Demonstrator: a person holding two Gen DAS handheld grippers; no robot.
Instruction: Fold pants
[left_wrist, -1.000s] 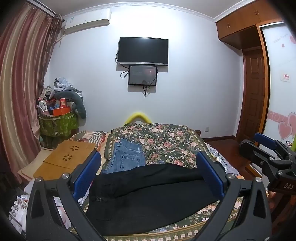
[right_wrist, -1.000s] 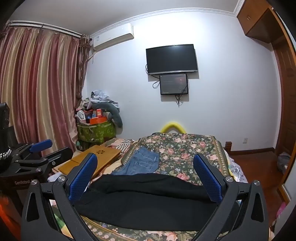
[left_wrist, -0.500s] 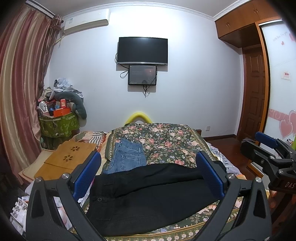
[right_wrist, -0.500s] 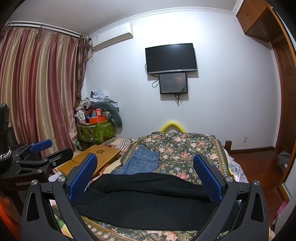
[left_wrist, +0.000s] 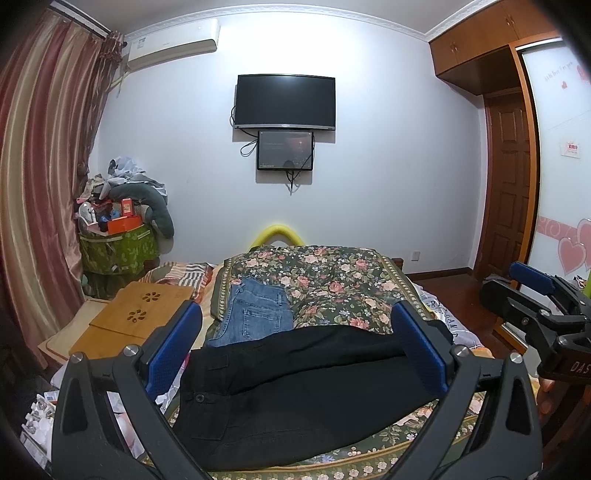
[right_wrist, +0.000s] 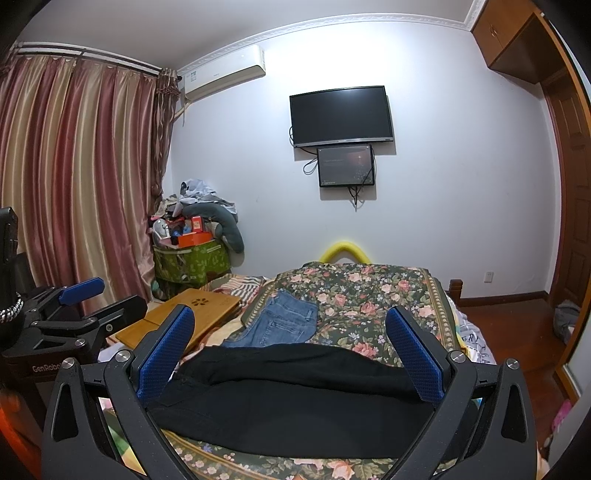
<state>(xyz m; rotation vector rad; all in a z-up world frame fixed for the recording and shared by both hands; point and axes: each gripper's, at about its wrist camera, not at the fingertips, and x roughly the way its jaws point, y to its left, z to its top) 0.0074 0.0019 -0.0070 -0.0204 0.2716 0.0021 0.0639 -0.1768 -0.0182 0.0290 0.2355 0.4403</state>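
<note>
Hovering above the near bed edge: left gripper (left_wrist: 295, 350) and right gripper (right_wrist: 291, 354), both spread wide with nothing between the blue pads. Black pants (left_wrist: 303, 391) lie flat on the floral bedspread (left_wrist: 332, 280), directly ahead of and below both grippers. Folded jeans (left_wrist: 255, 314) sit beyond the pants, ahead-left.

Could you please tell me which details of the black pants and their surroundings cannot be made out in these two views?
- Black pants: leg ends, left wrist view, hidden behind the left gripper finger.
- Same pants: waist end, right wrist view, covered by the right gripper finger.
- Jeans: lower part hidden by the pants.
- Small screen: text too small.
</note>
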